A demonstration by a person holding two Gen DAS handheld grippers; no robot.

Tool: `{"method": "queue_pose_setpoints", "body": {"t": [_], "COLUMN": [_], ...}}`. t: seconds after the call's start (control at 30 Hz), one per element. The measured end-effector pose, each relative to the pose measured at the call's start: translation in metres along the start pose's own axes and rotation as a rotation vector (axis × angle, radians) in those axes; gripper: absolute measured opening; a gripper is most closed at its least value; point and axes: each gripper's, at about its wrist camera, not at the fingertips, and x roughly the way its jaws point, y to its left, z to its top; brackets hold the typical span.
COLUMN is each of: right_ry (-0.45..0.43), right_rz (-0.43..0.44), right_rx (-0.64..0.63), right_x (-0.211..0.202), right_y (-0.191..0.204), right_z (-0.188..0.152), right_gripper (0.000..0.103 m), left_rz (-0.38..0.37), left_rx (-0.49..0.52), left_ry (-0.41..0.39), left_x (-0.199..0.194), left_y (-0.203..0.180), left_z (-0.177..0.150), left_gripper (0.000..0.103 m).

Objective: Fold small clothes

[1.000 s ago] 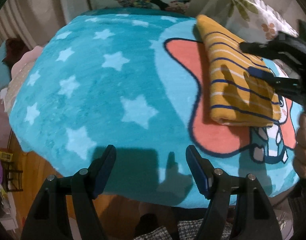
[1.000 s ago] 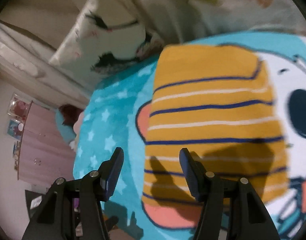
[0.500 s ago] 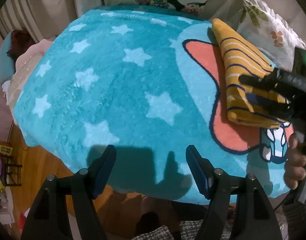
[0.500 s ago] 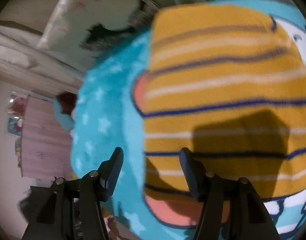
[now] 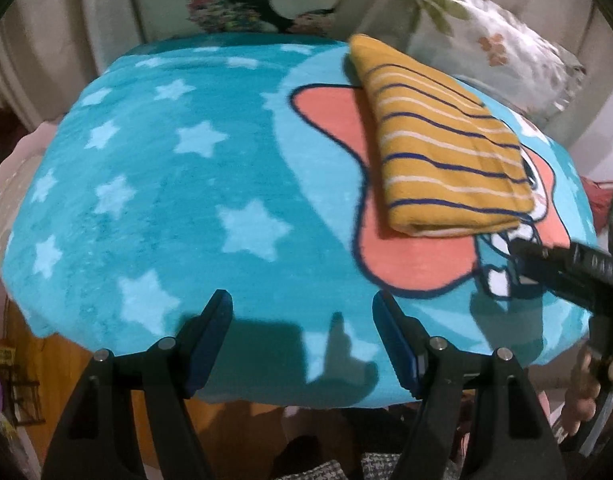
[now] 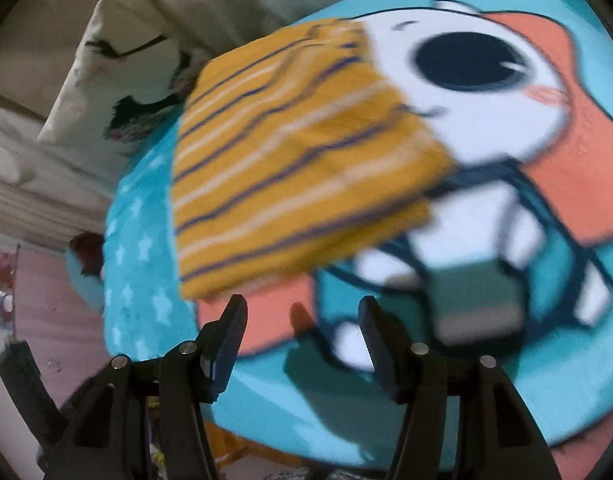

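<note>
A folded mustard-yellow garment with navy and white stripes (image 5: 442, 140) lies flat on the blue star blanket (image 5: 178, 184), over the cartoon print at the right. It also shows in the right wrist view (image 6: 290, 168), blurred. My left gripper (image 5: 302, 320) is open and empty above the blanket's near edge, well left of the garment. My right gripper (image 6: 302, 320) is open and empty, just short of the garment's near edge; it shows at the right of the left wrist view (image 5: 522, 256).
Floral pillows (image 5: 498, 40) and a bird-print pillow (image 6: 106, 64) lie behind the blanket. The blanket drops off at its near edge over a wooden floor (image 5: 34, 364). A pink cabinet (image 6: 42, 304) stands to the left.
My right gripper has pulled back off the folded garment toward the blanket's near edge. The garment stays flat. My left gripper has shifted its view slightly.
</note>
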Motion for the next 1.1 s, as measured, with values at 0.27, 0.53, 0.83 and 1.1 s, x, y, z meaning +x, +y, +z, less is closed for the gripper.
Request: {"method": "queue_pose_setpoints", "body": {"t": [0.27,0.53,0.83,1.1], "right_ry": [-0.069,-0.118,-0.190,-0.232], "right_rz": [-0.170,-0.213,-0.235,-0.242], "right_rx": [-0.061,-0.134,-0.237,-0.290], "right_x": [-0.033,-0.053,-0.085,-0.100], "right_y": [-0.010,-0.010,-0.002,0.005], "right_z": [-0.027,-0.018,-0.005,-0.014], "right_gripper": [0.063,0.063,0.063,0.064], "left_rz": [-0.050,0.051,0.256,0.230], "left_rx": [0.043,-0.007,-0.058,-0.105], "left_ry": [0.033,-0.256,-0.687,-0.898], "left_x": [0.014,-0.048,-0.140,-0.195], "left_y": [-0.035,-0.057,-0.078,-0.076], "left_z": [0.001,0.019,0.008,-0.016], "left_gripper": [0.072,0.080,0.103,0.103]}}
